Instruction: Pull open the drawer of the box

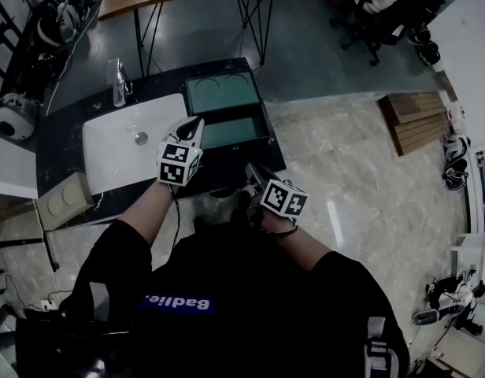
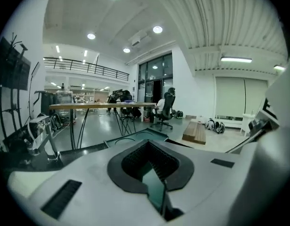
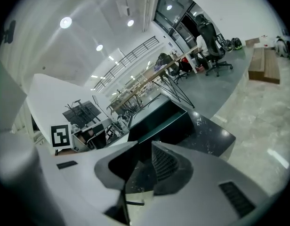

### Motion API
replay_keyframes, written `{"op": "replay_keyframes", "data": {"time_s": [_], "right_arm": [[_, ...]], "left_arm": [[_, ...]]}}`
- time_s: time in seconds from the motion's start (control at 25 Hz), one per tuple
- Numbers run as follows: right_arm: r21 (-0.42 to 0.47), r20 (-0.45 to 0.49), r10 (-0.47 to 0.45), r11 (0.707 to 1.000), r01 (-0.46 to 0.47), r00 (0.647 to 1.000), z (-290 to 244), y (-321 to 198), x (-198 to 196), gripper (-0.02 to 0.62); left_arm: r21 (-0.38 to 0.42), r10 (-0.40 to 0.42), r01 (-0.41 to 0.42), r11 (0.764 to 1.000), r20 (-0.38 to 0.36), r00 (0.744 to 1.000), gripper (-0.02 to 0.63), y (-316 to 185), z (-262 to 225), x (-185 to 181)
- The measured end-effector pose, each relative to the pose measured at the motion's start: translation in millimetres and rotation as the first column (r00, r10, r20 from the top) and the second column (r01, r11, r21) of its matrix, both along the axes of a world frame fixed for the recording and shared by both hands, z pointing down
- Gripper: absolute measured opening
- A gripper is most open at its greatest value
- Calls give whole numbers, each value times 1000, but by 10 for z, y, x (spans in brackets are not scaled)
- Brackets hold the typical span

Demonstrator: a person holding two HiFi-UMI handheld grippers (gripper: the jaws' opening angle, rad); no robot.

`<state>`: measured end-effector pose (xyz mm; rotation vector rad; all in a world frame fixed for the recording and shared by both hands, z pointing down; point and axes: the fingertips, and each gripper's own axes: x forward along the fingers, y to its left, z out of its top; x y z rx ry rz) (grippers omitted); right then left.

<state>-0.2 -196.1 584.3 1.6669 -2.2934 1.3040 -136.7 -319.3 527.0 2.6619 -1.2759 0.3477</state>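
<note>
Two grippers are being held by the box [image 1: 224, 93], just right of the sink [image 1: 116, 144]. The left gripper [image 2: 148, 141] is being kept closed on nothing. The right gripper [image 3: 145, 143] is being held slightly apart and empty. The drawer [image 1: 235, 132] is probably light and rigid, and best gripped at its front lip.

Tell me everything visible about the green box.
The box is dark green, squarish, with two curved outlines on its flat top. It sits upright on the black counter beside a white sink. Its drawer stands pulled out toward the person, looking empty. The left gripper appears shut on the drawer's left edge.
</note>
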Motion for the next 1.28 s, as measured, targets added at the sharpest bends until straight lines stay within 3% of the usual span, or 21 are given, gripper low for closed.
{"op": "replay_keyframes", "data": {"time_s": [0.24,0.44,0.64,0.92,1.12,1.28], "right_arm": [[101,-66,-54,993,60,996,-300,66,-7,69],[141,-71,-118,982,127,991,-362,151,-18,69],[205,-84,-195,956,209,977,-522,381,250,69],[342,-197,-273,881,327,942,-871,919,806,69],[398,-226,-318,833,385,921,-1007,1290,1044,69],[426,-243,-336,806,411,910,-1069,1553,1163,69]], "left_arm": [[-18,-75,74,997,-120,990,2,521,-172,-99],[-55,-120,113,992,-155,981,2,1041,-144,-107],[-72,-195,185,980,-178,964,2,1538,-247,110],[-15,-250,253,967,-216,944,2,2264,-683,837],[0,-282,289,957,-226,933,2,2759,-845,1207],[18,-280,289,957,-195,940,2,3079,-913,1448]]}}
